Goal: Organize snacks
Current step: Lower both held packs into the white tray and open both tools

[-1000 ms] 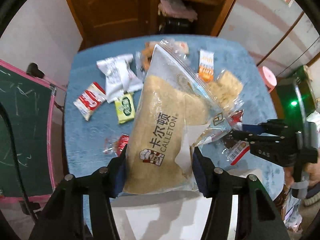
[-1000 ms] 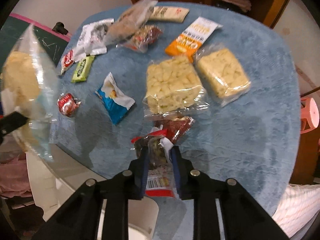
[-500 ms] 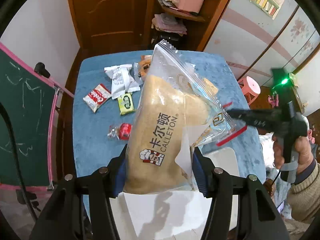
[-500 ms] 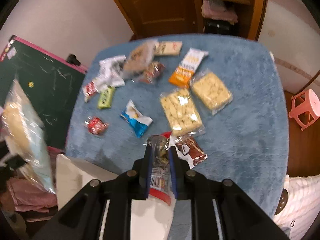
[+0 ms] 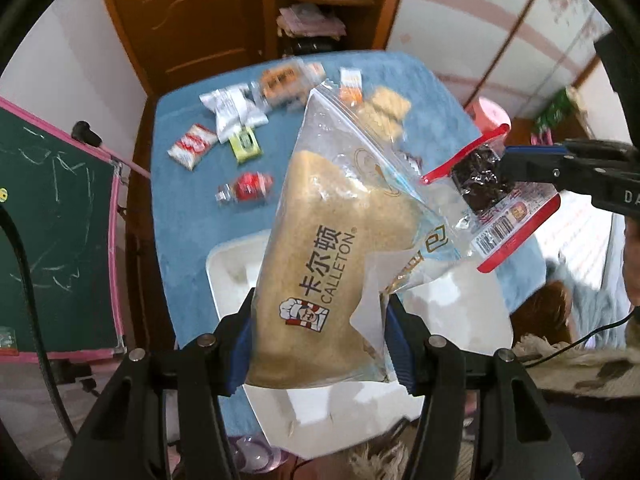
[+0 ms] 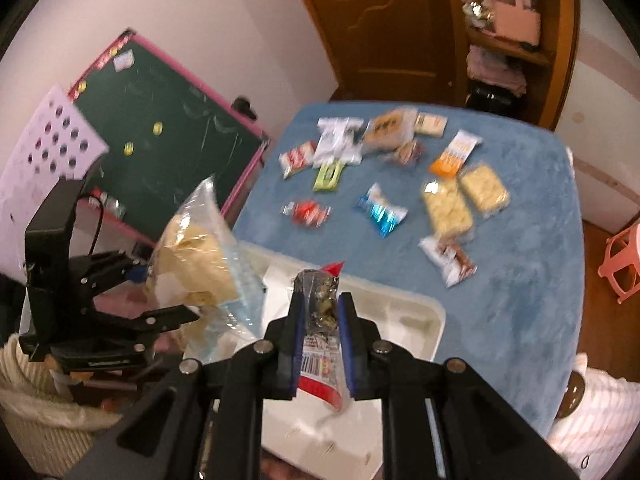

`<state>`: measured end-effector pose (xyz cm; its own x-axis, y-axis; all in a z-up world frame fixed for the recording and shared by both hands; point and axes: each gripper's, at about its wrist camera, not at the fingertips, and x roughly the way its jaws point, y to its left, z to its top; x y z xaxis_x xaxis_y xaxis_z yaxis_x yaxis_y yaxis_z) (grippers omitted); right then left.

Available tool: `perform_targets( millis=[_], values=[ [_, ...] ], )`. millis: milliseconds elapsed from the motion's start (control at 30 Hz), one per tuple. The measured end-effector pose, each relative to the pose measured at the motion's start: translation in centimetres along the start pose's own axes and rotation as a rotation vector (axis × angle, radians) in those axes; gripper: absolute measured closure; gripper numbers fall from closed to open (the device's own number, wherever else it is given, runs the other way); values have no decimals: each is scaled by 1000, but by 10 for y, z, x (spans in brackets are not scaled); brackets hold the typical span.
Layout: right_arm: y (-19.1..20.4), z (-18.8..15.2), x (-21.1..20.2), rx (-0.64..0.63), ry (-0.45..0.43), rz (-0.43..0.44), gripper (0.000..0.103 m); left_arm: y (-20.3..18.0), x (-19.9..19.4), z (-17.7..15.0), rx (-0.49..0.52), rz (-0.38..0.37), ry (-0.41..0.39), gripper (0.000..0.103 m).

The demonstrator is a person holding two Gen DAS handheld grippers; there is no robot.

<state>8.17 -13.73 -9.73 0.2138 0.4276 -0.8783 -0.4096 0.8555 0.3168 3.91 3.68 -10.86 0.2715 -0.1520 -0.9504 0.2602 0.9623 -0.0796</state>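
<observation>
Blue cloth covers the table [image 6: 520,280], with small snacks scattered over its far half: a red candy [image 6: 308,212], a blue packet [image 6: 382,210] and two clear packs of biscuits [image 6: 464,196]. At the near edge sits a white tray [image 6: 400,312]. Above it, the left gripper [image 5: 318,336] clamps a big clear bag of bread [image 5: 324,264] by its lower end. Beside it, the right gripper [image 6: 320,320] is closed tight on a small red-edged packet of dark snacks [image 6: 318,312].
</observation>
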Motion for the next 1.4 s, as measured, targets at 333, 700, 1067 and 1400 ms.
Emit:
perform_targets(
  millis=[333, 700, 1067, 1400],
  values=[
    [24, -54, 54, 10, 156, -49, 75, -18, 43, -40, 59, 1, 118, 33],
    [24, -55, 41, 50, 108, -81, 51, -14, 36, -39, 2, -40, 107, 17],
    [16, -47, 25, 71, 28, -159, 51, -20, 25, -27, -8, -49, 61, 17],
    [-1, -40, 21, 64, 25, -151, 51, -26, 18, -1, -34, -19, -62, 17]
  ],
)
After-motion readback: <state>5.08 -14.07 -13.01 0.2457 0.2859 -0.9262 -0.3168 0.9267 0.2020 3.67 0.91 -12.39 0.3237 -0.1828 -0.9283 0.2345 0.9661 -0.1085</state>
